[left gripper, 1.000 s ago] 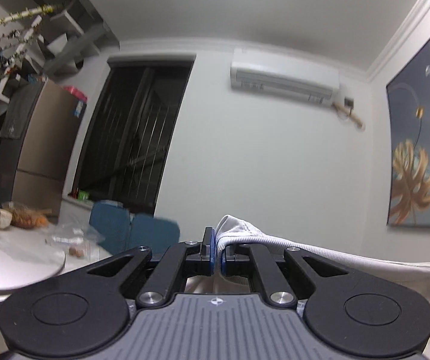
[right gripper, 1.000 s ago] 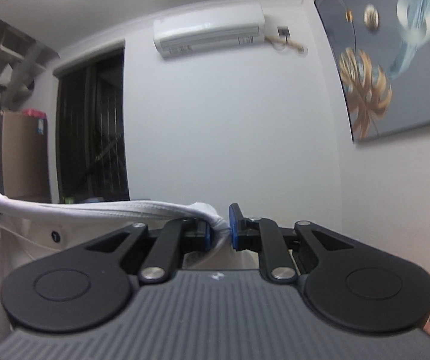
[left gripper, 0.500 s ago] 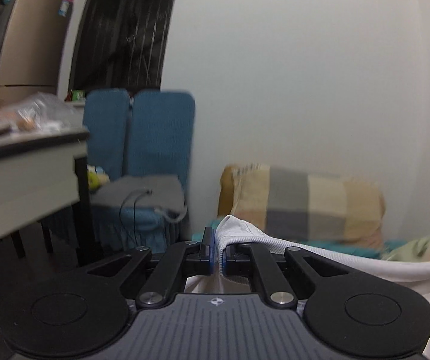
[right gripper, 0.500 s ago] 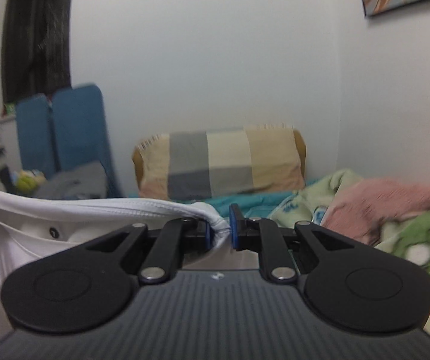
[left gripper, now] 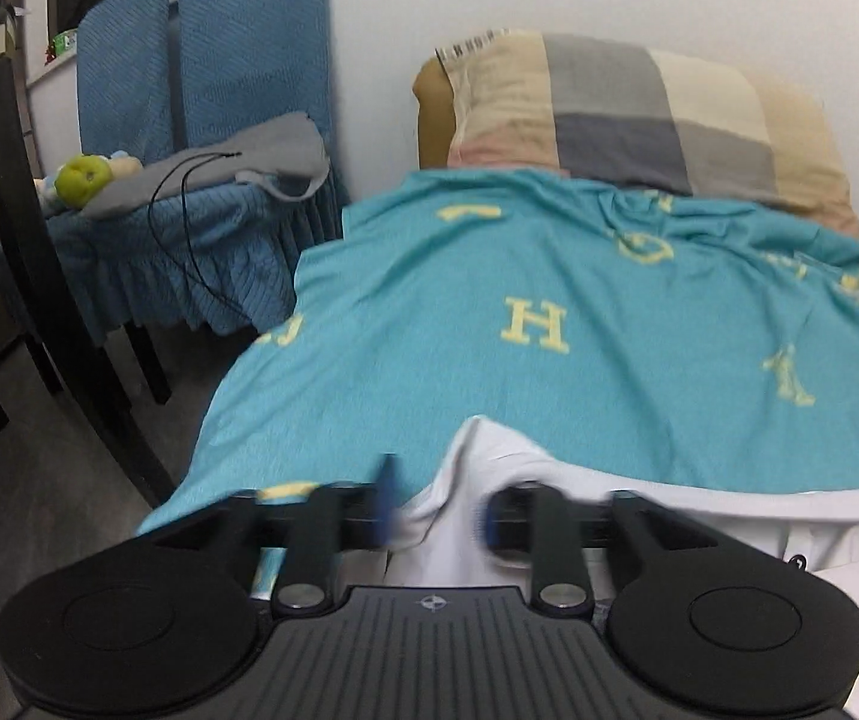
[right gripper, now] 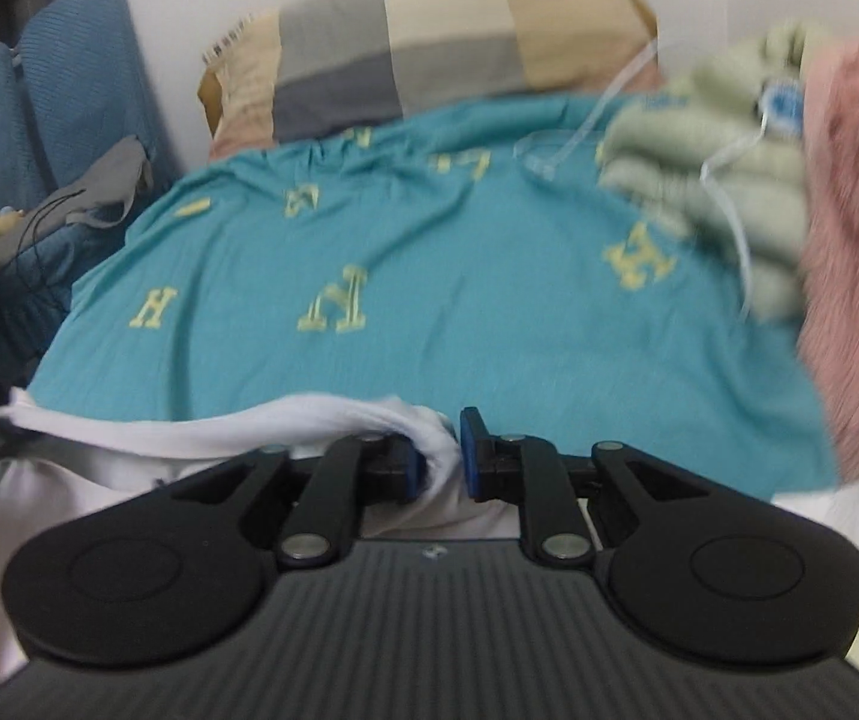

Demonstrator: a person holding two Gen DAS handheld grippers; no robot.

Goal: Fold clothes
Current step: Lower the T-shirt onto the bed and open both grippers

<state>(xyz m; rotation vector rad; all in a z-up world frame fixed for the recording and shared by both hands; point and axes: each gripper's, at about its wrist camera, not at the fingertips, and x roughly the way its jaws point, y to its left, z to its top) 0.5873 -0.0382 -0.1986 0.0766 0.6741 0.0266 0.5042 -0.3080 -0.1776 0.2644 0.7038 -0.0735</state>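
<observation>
Our left gripper (left gripper: 436,516) stands wide open around the white shirt (left gripper: 549,468), gripping nothing; our right gripper (right gripper: 441,462), parted slightly, has shirt cloth between its pads, over the teal blanket (right gripper: 429,300).
</observation>
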